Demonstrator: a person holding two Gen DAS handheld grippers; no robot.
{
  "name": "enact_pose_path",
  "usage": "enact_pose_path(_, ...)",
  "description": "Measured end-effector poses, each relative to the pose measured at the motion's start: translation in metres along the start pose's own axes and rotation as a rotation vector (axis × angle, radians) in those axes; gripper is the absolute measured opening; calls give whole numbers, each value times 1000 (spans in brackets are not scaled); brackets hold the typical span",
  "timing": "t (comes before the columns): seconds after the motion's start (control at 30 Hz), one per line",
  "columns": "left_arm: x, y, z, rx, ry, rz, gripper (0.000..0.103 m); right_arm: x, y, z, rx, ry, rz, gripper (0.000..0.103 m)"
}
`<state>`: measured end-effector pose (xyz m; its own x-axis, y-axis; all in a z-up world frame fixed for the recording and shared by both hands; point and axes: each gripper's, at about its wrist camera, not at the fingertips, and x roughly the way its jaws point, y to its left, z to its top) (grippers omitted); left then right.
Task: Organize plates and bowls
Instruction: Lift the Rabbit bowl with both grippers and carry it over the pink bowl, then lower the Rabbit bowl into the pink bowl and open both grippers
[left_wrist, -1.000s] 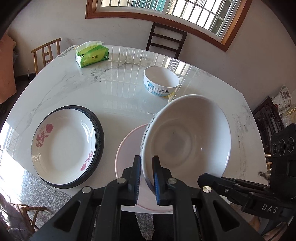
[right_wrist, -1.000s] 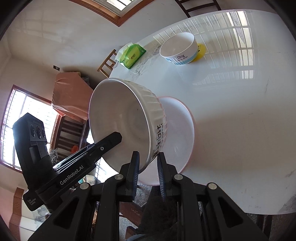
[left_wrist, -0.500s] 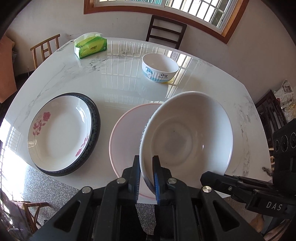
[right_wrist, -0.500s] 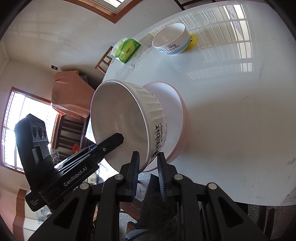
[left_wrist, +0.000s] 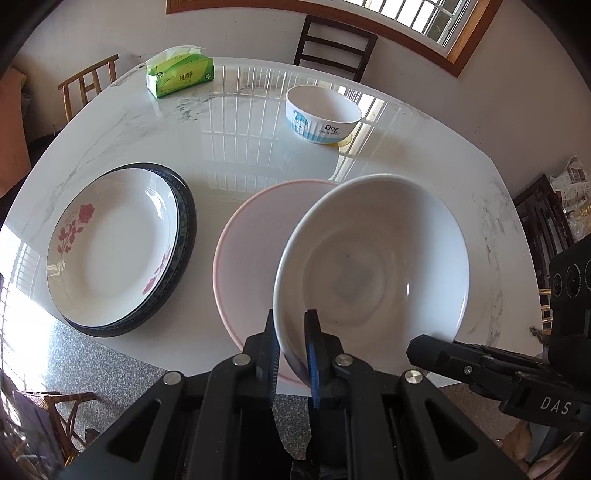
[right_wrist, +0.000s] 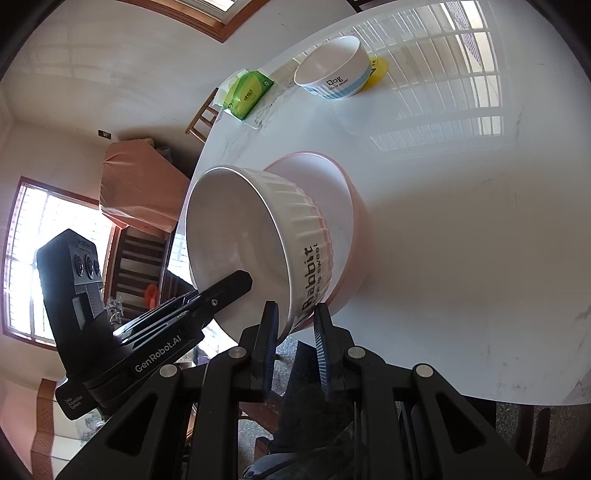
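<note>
A large white ribbed bowl marked "Rabbit" tilts over a pink dish near the table's front edge. Its base seems to rest inside the dish. My left gripper is shut on the bowl's near rim. My right gripper is shut on the rim at another spot, and its body shows at the lower right of the left wrist view. A rose-patterned white plate lies on a dark-rimmed plate to the left. A small "Dog" bowl stands farther back.
The white marble table carries a green tissue pack at the back left. A yellow item sits behind the Dog bowl. A dark chair and a wooden chair stand beyond the table.
Both grippers have carried the white bowl forward over the table and lowered it onto the pink dish. Their grip has not changed.
</note>
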<state>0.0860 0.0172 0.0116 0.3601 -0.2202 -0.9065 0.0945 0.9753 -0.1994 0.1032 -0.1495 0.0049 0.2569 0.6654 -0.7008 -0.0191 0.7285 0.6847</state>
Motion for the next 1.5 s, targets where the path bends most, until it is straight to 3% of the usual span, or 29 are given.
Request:
enact_pose_path(0.77,10,8,3,-27,44,13,18,5,3,9,6,17,-17,19)
enact_pose_path(1.27,7,8,5,-18,37,6,24,-3,5,9,-4,2,4,20)
enact_pose_path(1.5,-10,3,5,10,-14,6,24,-15,0,12,-7,-36,10,21)
